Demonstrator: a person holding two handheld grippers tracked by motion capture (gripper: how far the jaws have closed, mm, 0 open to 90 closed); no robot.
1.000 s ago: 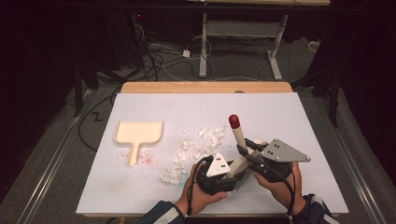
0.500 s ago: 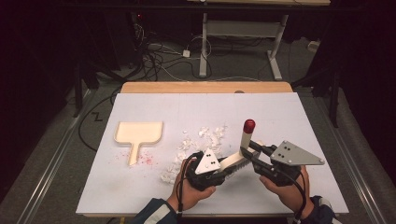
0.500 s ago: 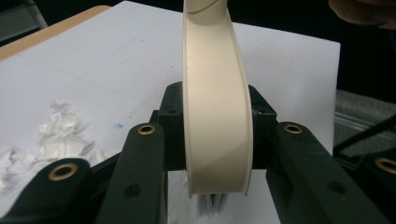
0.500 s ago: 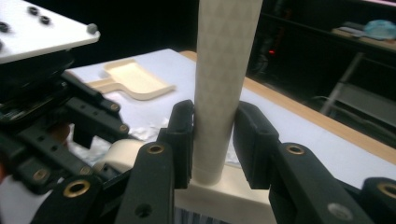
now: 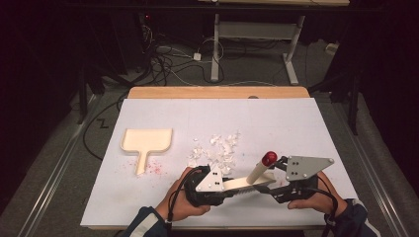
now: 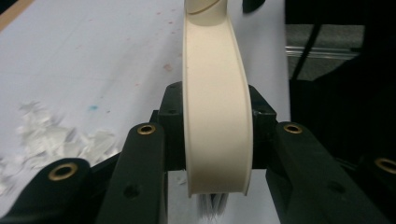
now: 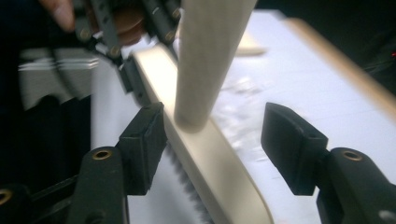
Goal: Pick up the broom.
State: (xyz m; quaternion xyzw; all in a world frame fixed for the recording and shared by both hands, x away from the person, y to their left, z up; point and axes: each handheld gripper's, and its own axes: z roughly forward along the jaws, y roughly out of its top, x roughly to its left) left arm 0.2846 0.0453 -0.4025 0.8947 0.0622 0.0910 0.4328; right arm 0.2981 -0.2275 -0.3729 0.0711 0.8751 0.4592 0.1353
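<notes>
A cream wooden brush (image 5: pixel 247 183) with a red-tipped handle (image 5: pixel 269 158) hangs over the table's near edge, bristles down. My left gripper (image 5: pixel 231 189) is shut on the brush head (image 6: pixel 217 102), which fills the gap between its jaws. My right gripper (image 5: pixel 274 181) faces it from the right. Its jaws have just been opening and now stand open on either side of the handle (image 7: pixel 205 60), with neither pad touching it. The brush head (image 7: pixel 210 163) runs below the right gripper (image 7: pixel 215 140) in the right gripper view.
A pale wooden dustpan (image 5: pixel 146 140) lies at the left of the white table cover (image 5: pixel 296 123), with red specks by its handle. White paper scraps (image 5: pixel 217 148) are scattered just beyond the grippers. The wooden table edge (image 5: pixel 217 92) runs along the far side.
The brush has shifted right and leaned lower, its red tip coming nearer. My left gripper has closed on the brush head, and my right gripper has let go of the handle.
</notes>
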